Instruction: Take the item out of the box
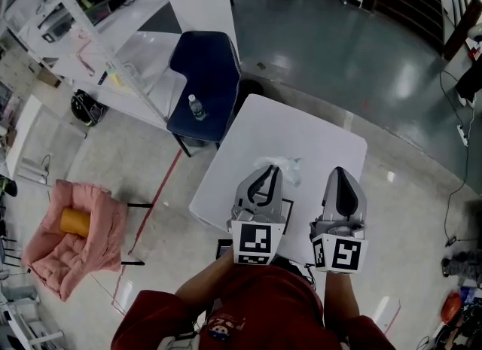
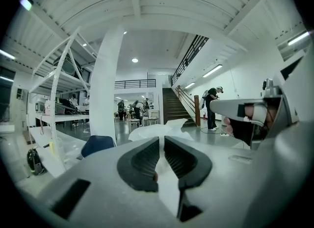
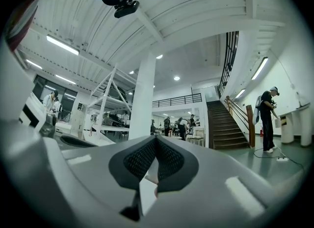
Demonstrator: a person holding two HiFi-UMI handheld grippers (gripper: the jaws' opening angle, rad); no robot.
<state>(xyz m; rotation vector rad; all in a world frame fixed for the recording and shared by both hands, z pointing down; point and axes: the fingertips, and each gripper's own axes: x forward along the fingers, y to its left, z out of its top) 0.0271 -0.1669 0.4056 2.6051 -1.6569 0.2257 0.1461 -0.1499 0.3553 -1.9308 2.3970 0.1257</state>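
Over the white table (image 1: 301,134) I hold both grippers side by side, pointing away from me. My left gripper (image 1: 265,172) has its jaws nearly together on a crumpled clear plastic bag (image 1: 282,166). In the left gripper view the bag (image 2: 159,130) bulges just past the fingertips. My right gripper (image 1: 340,174) is shut with nothing visible between its jaws, and the right gripper view shows the pads (image 3: 169,161) meeting at their tips. A dark-edged flat thing (image 1: 288,207) lies under the left gripper, mostly hidden. I cannot make out a box.
A dark blue chair (image 1: 205,77) with a small bottle (image 1: 196,106) on its seat stands at the table's far left corner. A pink padded seat (image 1: 71,239) holding an orange roll sits on the floor at left. White racks (image 1: 83,32) stand beyond.
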